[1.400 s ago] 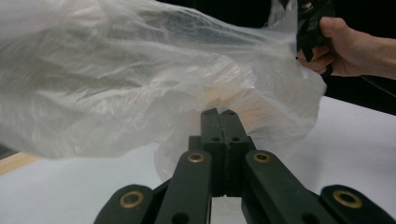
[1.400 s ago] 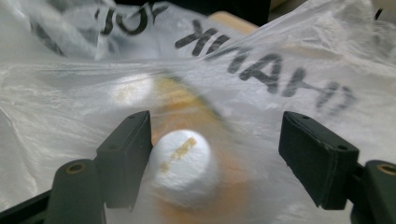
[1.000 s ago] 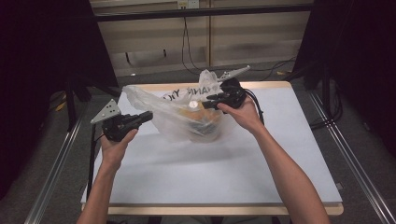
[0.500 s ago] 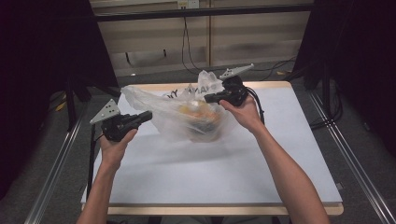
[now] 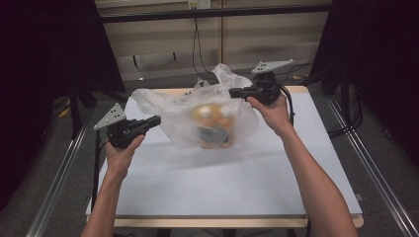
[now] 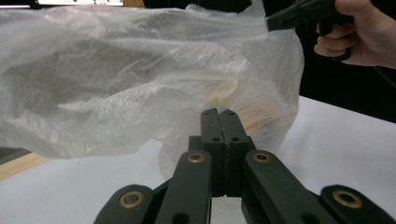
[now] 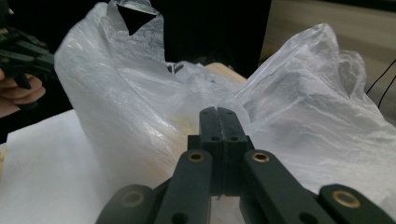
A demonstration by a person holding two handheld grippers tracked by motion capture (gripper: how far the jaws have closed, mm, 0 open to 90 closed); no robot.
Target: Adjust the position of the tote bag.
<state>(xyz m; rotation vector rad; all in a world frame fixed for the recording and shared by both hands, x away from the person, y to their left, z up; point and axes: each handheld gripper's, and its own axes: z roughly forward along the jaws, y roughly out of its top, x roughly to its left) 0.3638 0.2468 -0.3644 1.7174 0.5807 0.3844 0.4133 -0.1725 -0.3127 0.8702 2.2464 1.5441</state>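
Note:
A clear, thin plastic bag (image 5: 197, 116) hangs stretched between both grippers over the back half of the white table (image 5: 222, 182). An orange round thing (image 5: 212, 114) with a darker part under it shows through the film, blurred. My left gripper (image 5: 154, 121) is at the bag's left lower side, its jaws pressed together on the film. At the bag's upper right edge my right gripper (image 5: 236, 92) is also shut on film. In the left gripper view the shut gripper (image 6: 218, 112) points into the bag (image 6: 116, 84). The right gripper view has the gripper (image 7: 218, 109) shut against the bag (image 7: 303, 93).
The table's wooden rim (image 5: 237, 222) runs along the front. Metal rails (image 5: 54, 197) flank both sides, and cables (image 5: 197, 44) hang behind the back edge. A dark stand (image 5: 76, 103) is off the table's left side.
My right gripper has risen and moved slightly right and back, pulling the bag's top edge up with it. The left gripper has hardly moved.

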